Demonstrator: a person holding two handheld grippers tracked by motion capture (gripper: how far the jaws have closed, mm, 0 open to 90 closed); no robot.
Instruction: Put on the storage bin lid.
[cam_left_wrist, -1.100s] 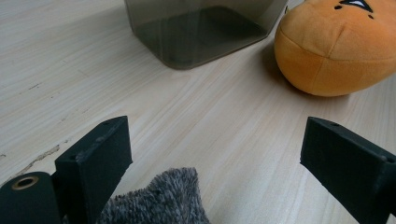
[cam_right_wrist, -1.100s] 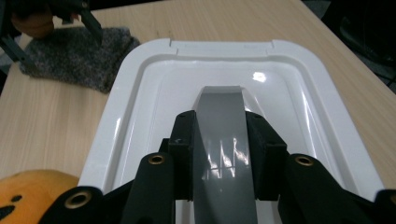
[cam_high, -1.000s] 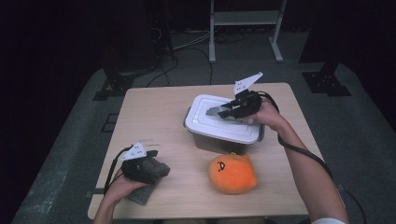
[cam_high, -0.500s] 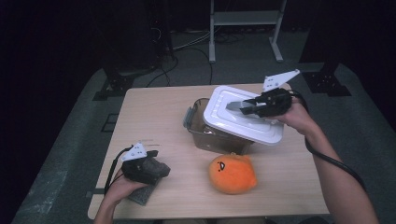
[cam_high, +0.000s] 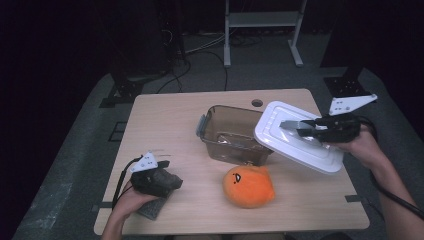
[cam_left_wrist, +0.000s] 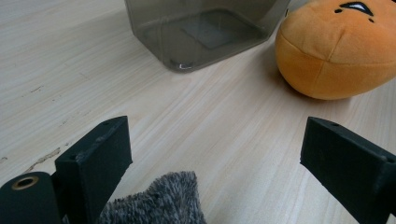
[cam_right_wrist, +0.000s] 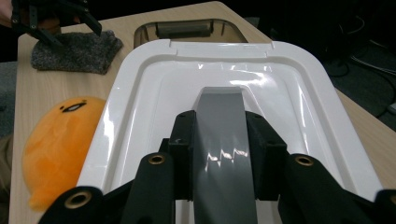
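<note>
— What sort of room am I working in?

— It looks like a lab or recording studio, not a home. My wooden table (cam_high: 165, 120) stands alone on grey carpet (cam_high: 75, 165), with darkness all around it.

— What else shows that?

— Cables (cam_high: 200, 50) trail over the floor at the far side, a white metal rack (cam_high: 260, 20) stands behind them, and black stand feet (cam_high: 350, 87) rest at the far right and far left.
</note>
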